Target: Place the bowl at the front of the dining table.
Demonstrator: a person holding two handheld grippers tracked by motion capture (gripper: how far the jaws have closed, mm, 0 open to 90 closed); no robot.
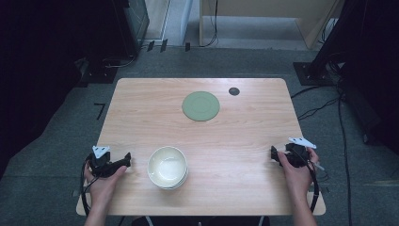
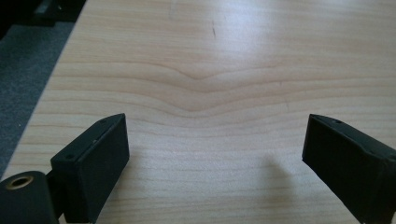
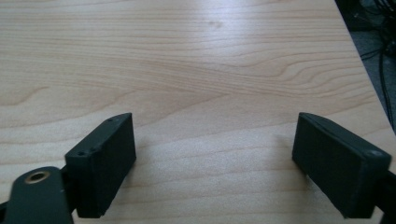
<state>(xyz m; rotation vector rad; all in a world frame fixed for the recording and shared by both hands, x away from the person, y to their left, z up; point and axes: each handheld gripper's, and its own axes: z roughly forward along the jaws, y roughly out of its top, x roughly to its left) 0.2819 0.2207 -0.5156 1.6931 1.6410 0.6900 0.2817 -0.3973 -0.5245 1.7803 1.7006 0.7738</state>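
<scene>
We rest left gripper (image 1: 126,160) beside stacked cream ceramic bowls (image 1: 167,167), fingers apart | right gripper (image 1: 274,153) fingers apart, empty | round green plate (image 1: 201,106) far across wooden desk (image 1: 244,141), likely the bowls' destination.

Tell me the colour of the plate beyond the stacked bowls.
Muted sage green; the plate shows best in the high view.

Black two-jaw left tool (image 1: 126,160) and right tool (image 1: 274,153) gaping wide, hand-held at opposite near edges of light wooden table (image 1: 226,136).
</scene>
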